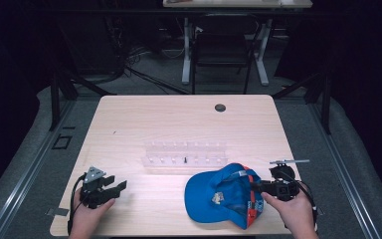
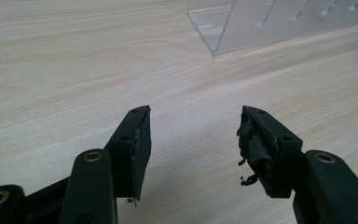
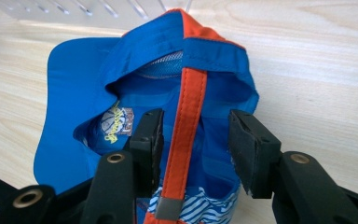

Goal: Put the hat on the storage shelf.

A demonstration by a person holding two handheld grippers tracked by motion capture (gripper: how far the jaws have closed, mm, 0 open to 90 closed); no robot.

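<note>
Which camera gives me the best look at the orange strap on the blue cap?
The right gripper view: the orange strap runs up the middle, close and sharp, between the open jaws of the right tool, over the blue cap. The high view shows it small and partly hidden at the cap's right edge. The left gripper view looks at bare table.

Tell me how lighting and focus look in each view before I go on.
High view: the table is brightly lit, the room behind nearly black, and the clear rack washes out against the wood. Left gripper view: the left gripper is sharp, the rack corner slightly soft. Right gripper view: the blue cap is evenly lit, no glare.
</note>
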